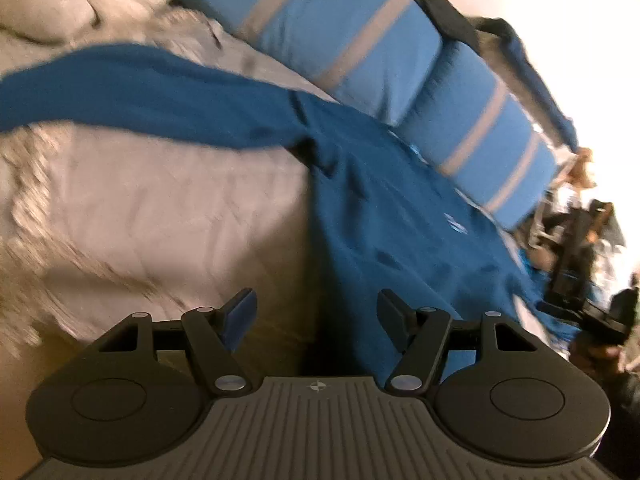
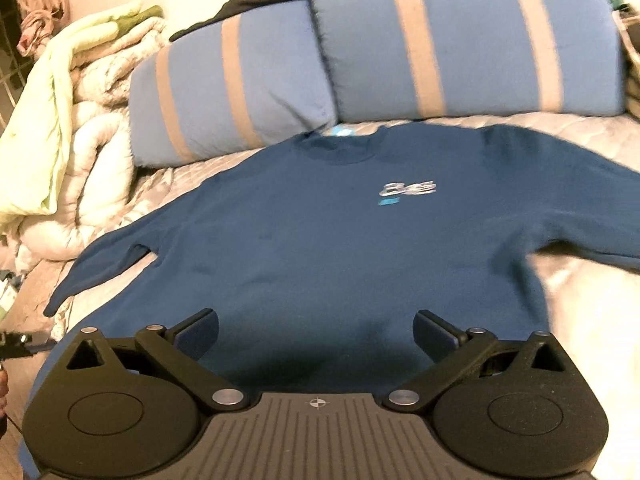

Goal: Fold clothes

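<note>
A dark blue long-sleeved sweatshirt (image 2: 320,248) lies flat and face up on the bed, sleeves spread to both sides, a small white logo (image 2: 407,189) on its chest. My right gripper (image 2: 316,332) is open and empty, just above the shirt's bottom hem. In the left wrist view the same sweatshirt (image 1: 392,216) lies to the right, one sleeve (image 1: 140,96) stretched out to the left across the bedspread. My left gripper (image 1: 316,312) is open and empty, over the shirt's side edge near the hem.
Two blue pillows with tan stripes (image 2: 460,40) (image 2: 224,84) lean behind the collar. A bundled white and pale green duvet (image 2: 76,120) sits at the left. The quilted beige bedspread (image 1: 160,208) lies under the shirt. The right gripper (image 1: 580,292) shows at the left view's edge.
</note>
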Demonstrator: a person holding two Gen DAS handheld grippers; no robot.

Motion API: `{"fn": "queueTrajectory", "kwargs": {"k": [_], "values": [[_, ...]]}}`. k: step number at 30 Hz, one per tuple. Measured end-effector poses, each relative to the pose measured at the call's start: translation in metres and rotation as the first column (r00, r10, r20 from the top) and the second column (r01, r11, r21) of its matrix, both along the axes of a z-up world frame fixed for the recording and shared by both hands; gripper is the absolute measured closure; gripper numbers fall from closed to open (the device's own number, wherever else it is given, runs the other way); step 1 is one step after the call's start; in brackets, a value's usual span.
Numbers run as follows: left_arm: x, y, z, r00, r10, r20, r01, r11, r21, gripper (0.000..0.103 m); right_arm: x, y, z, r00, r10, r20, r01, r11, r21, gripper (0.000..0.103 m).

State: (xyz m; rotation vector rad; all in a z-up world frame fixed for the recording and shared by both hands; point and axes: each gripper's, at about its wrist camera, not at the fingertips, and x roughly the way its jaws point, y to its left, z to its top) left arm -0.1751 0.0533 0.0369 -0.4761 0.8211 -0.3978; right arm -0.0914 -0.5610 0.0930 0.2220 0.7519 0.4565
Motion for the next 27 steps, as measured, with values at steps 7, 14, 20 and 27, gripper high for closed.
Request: {"fn": "queueTrajectory", "kwargs": {"k": [7,14,20,27], "values": [[-0.013,-0.014,-0.009,0.998,-0.058,-0.021,0.056,0.996,-0.074,0.037,-0.028,-0.064,0.013,0.997,-0.079,-0.014,0.078,0.996,-0.047,0.0],[-0.016,-0.02,-0.009,0.998,-0.065,-0.02,0.063,0.993,-0.098,0.037,-0.071,-0.112,0.002,0.99,-0.123,-0.064,0.121,0.992,-0.035,0.0],[-0.016,-0.016,-0.015,0.997,-0.063,-0.041,0.056,0.987,-0.153,0.038,-0.093,-0.142,-0.031,0.977,-0.134,-0.167,0.157,0.979,0.128,0.004],[-0.021,-0.014,-0.017,0.996,-0.082,-0.046,0.07,0.971,-0.228,0.059,-0.101,-0.143,-0.066,0.961,-0.007,-0.275,0.104,0.934,0.341,0.021]]}}
